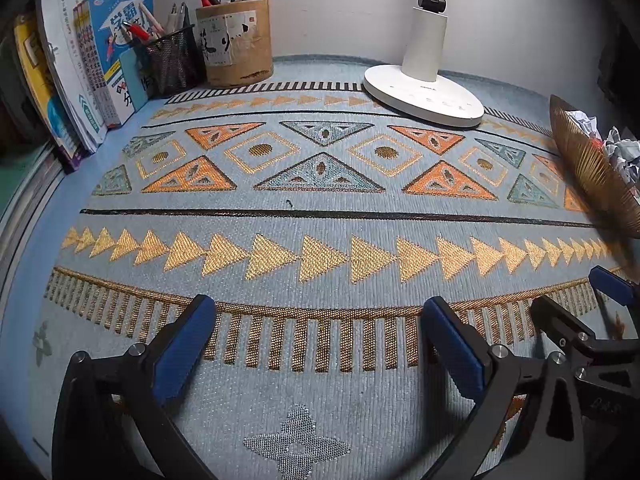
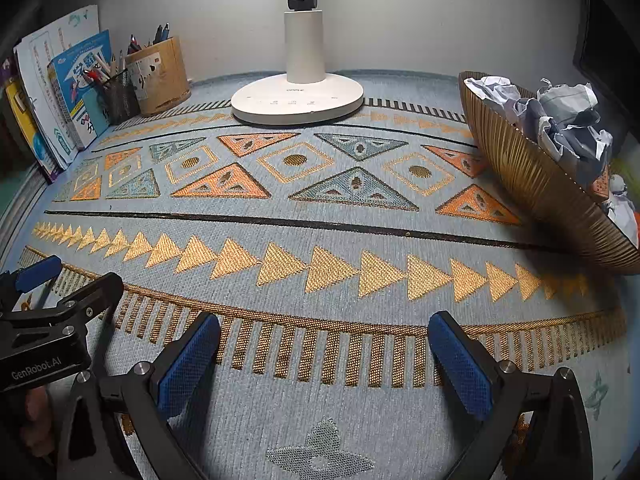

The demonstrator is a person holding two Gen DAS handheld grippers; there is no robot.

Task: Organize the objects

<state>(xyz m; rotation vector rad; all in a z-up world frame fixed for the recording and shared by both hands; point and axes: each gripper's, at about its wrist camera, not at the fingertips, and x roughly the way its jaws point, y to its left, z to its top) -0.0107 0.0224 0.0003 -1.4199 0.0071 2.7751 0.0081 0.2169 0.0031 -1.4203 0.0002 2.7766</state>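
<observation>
The left claw [image 1: 316,320] is spread wide with nothing between its two blue pads [image 1: 182,354], hovering low over the near edge of the surface. The right claw [image 2: 324,340] sits just beside it on the right, likewise spread and empty; each shows at the edge of the other's view. Part of a hand [image 2: 34,420] grips the left claw's handle, mostly hidden in shadow.

A patterned woven mat [image 1: 320,208] in blue, gold and orange covers the surface. One white lamp base [image 1: 424,94] stands at the middle of the far edge, its post cut off at the top. In the far left corner are two pen holders touching each other: one round cardboard tub [image 1: 236,42] and one black mesh cup [image 1: 172,60], both stuffed with pens whose number is hard to tell. Left of them a row of upright books [image 1: 112,60] leans along the left edge; the outermost ones fade into the dark.

At the right edge one ribbed golden bowl [image 2: 532,184] holds several crumpled paper balls [image 2: 560,120], their exact count unclear, the bowl's far side cut off by the frame
</observation>
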